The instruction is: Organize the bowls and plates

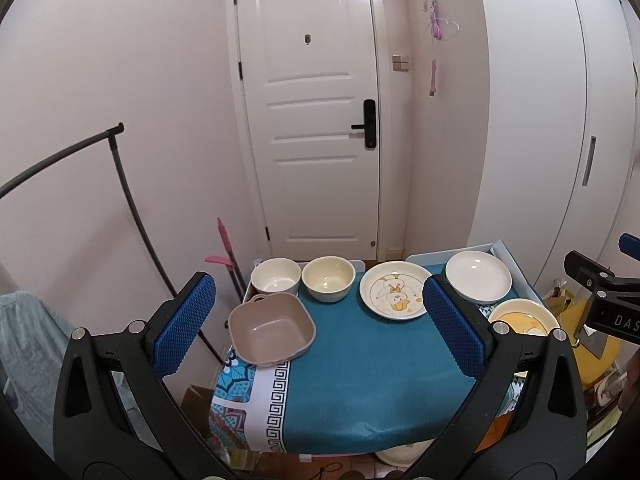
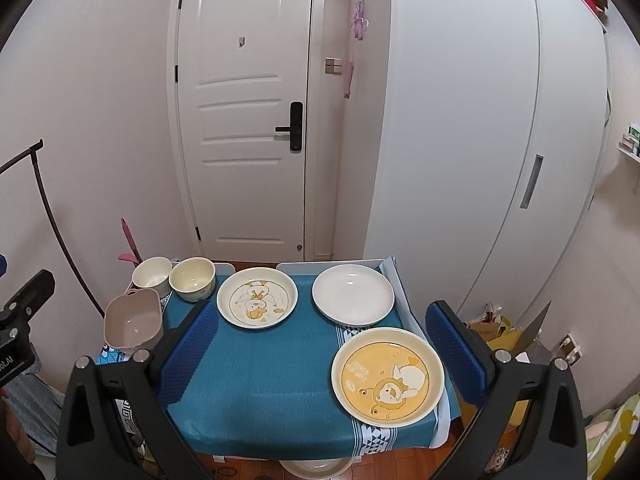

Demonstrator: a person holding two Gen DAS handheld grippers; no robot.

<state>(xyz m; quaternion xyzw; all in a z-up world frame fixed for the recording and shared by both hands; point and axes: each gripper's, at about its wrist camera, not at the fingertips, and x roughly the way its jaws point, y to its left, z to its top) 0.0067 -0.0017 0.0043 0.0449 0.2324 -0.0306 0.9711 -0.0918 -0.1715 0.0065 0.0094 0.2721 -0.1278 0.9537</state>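
A small table under a teal cloth (image 1: 360, 360) (image 2: 260, 376) carries the dishes. A pink square bowl (image 1: 271, 331) (image 2: 132, 320) sits at the left. Behind it stand a white bowl (image 1: 276, 276) (image 2: 151, 272) and a cream bowl (image 1: 328, 278) (image 2: 192, 278). A cream plate with a cartoon print (image 1: 394, 290) (image 2: 257, 297) lies mid-back, a plain white plate (image 1: 478, 276) (image 2: 353, 294) back right, and a yellow cartoon plate (image 1: 524, 318) (image 2: 387, 376) front right. My left gripper (image 1: 320, 328) and right gripper (image 2: 324, 352) hover open above the near edge, holding nothing.
A white door (image 1: 312, 112) and a white wardrobe (image 2: 480, 140) rise behind the table. A black curved rack (image 1: 120, 184) stands at the left by the wall. Bags (image 2: 492, 328) clutter the floor to the right. The right gripper's body (image 1: 600, 300) shows at the left wrist view's edge.
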